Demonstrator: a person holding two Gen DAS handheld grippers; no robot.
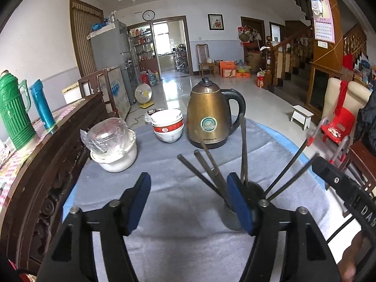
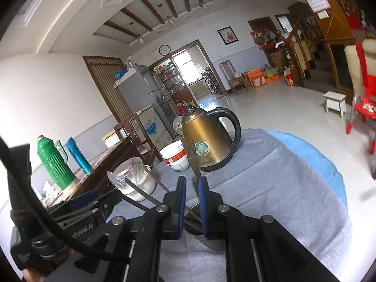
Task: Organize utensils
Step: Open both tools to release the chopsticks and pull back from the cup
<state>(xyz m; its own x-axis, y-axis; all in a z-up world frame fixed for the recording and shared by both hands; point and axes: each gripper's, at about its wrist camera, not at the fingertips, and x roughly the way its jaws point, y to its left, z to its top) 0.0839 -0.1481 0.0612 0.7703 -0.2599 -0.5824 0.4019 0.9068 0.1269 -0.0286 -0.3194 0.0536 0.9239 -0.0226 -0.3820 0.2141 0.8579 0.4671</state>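
Utensils: a bundle of long, thin, dark metal chopsticks point(image 1: 211, 171) is seen standing fanned out in a small grey metal cup point(image 1: 231, 218) on the grey cloth of the bench point(image 1: 169, 202).
Position: the cup is set near the front of the bench, just beside the right finger of the left hand-held gripper point(image 1: 189, 206), with the sticks leaning apart in several directions.
Left hand-held gripper: its blue-padded fingers are spread wide; nothing is held between them, and the cup lies outside the gap, partly hidden by the right pad.
Right hand-held gripper point(image 2: 192, 202): its pads are drawn nearly together directly above the cup; a stick point(image 2: 195, 162) rises through the narrow gap, but whether it is pinched or merely passed cannot be told.
Handling: the chopsticks are judged to be stiff, light and smooth, likely to slip or pivot under a loose pinch; a hold across the shaft, well up from the cup's rim, is suggested. The cup is judged light enough to tip if a stick is dragged sideways.
Stage: most sticks appear already gathered in the cup.
Surroundings: a bronze-coloured electric kettle with a black handle point(image 1: 209, 117), stacked white bowls with a red band point(image 1: 168, 125) and a white pot topped with clear plastic wrap point(image 1: 112, 145) are seen behind; a green thermos point(image 1: 14, 115) and a blue flask point(image 1: 42, 104) stand on a dark wooden sideboard point(image 1: 47, 164).
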